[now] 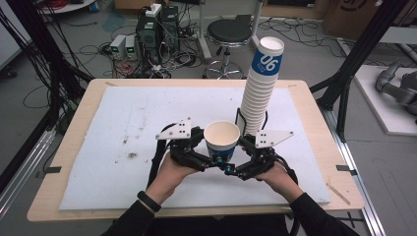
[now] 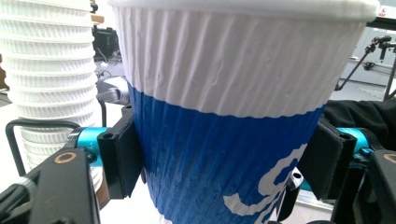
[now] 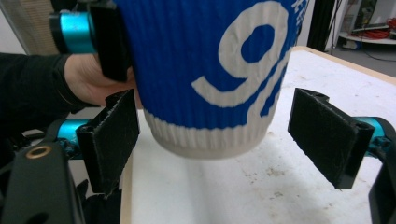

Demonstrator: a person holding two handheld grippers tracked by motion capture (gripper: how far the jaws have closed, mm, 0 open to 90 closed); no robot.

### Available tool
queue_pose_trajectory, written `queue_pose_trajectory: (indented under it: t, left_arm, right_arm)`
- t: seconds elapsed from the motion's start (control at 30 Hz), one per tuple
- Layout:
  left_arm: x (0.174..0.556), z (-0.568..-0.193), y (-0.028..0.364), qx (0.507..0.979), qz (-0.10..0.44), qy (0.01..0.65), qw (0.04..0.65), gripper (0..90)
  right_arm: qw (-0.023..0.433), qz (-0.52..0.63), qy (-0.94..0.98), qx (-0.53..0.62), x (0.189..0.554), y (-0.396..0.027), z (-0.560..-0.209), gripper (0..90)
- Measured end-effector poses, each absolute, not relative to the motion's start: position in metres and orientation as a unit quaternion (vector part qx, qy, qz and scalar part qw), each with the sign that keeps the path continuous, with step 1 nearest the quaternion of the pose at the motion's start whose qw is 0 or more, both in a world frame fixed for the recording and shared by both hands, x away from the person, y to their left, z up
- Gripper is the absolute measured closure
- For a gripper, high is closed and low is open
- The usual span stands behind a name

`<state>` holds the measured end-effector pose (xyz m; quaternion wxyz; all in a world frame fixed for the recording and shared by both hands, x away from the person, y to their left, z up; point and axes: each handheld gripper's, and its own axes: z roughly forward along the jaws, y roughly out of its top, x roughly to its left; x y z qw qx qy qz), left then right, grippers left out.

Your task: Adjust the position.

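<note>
- The left tongs (image 1: 209,147) pinch a single paper cup (image 1: 222,141); in the left gripper view both black pads (image 2: 122,154) press on the cup's (image 2: 233,116) ribbed blue lower half, one on each side.
- The right tongs (image 1: 241,150) stand spread. In the right gripper view their pads (image 3: 112,140) flank the base of the cup (image 3: 210,79): the left pad sits just beside the wall, the right pad well apart from it, and neither presses.
- The cup is upright with its open mouth upward, white around the rim and blue below with large white print. The right gripper view shows its bottom off the surface, with the white mat (image 3: 224,191) visible beneath it.
- In the high view the cup hangs between the two tongs, over the middle of the bench (image 1: 64,147) and somewhat toward its near edge.
- A hand (image 1: 169,172) and a hand (image 1: 280,179) in dark sleeves come in from the near edge, each gripping one tool; the left wrist wears a dark band.
- A tall stack of cups (image 1: 260,93) stands just behind the held cup, toward the far right of the bench, leaning slightly, inside a black wire holder (image 2: 28,126).
- The mat (image 1: 123,123) covers most of the bench and carries a few dark smudges left of centre.
- Beyond the far edge, a round stool (image 1: 228,32) and electronics with tangled cables (image 1: 147,39) stand on the floor.
</note>
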<state>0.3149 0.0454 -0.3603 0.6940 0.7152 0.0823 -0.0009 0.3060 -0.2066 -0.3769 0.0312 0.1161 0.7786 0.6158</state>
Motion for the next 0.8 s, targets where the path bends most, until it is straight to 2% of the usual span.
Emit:
queue_pose_trajectory:
  t: [0.23,0.27,0.3,0.33,0.53,0.67,0.8]
  left_arm:
    - [0.314,-0.362,0.042,0.717,-0.005,0.078,0.693,25.7]
    - [0.315,-0.363,0.042,0.716,-0.005,0.079,0.694,25.6]
    - [0.315,-0.363,0.042,0.716,-0.005,0.079,0.694,25.6]
    - [0.315,-0.363,0.043,0.716,-0.003,0.078,0.693,25.6]
    - [0.313,-0.361,0.042,0.724,0.004,0.080,0.685,23.6]
    - [0.312,-0.358,0.042,0.728,0.016,0.087,0.680,14.8]
    - [0.311,-0.353,0.043,0.726,0.007,0.085,0.682,14.6]
  right_arm:
    - [0.031,0.612,0.781,0.115,0.306,-0.205,-0.378,20.2]
    - [0.025,0.614,0.781,0.112,0.306,-0.205,-0.378,25.4]
    - [0.025,0.614,0.781,0.112,0.306,-0.205,-0.378,25.4]
    - [0.027,0.614,0.781,0.107,0.306,-0.205,-0.378,30.2]
    - [0.028,0.612,0.784,0.104,0.306,-0.205,-0.378,31.0]
    - [0.032,0.611,0.785,0.103,0.306,-0.205,-0.379,31.0]
    - [0.029,0.608,0.787,0.103,0.306,-0.205,-0.379,31.0]
